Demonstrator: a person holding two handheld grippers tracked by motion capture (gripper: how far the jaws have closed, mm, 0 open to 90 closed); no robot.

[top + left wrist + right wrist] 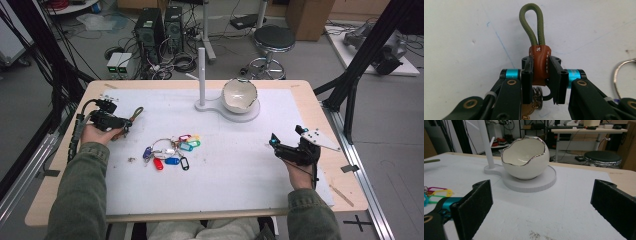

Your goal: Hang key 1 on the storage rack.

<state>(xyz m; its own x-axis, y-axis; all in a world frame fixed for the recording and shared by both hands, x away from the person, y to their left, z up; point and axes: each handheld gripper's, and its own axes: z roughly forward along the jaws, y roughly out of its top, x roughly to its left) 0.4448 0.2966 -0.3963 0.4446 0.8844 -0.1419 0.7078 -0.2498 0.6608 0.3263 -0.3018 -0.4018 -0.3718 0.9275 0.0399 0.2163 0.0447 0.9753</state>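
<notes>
Item: cord key fob, gripped in left claw (541, 82) at the table's (210, 190) left side.

Left claw clenched on the fob's brown leather sleeve (539, 63); the green cord loop (531, 22) sticks out forward, clear of the jaws. Right claw (541, 205) released, jaws wide apart, resting at the right, facing the egg-shaped bowl (525, 157) on its white stand (529, 183). A bunch of coloured key tags (172, 150) lies mid-table. Handling, as judged: fob light and limp, cord soft, leather sleeve the firmest hold; bowl looks breakable. Metal parts under the sleeve sit partly hidden behind the jaws; their kind is hard to make out.
</notes>
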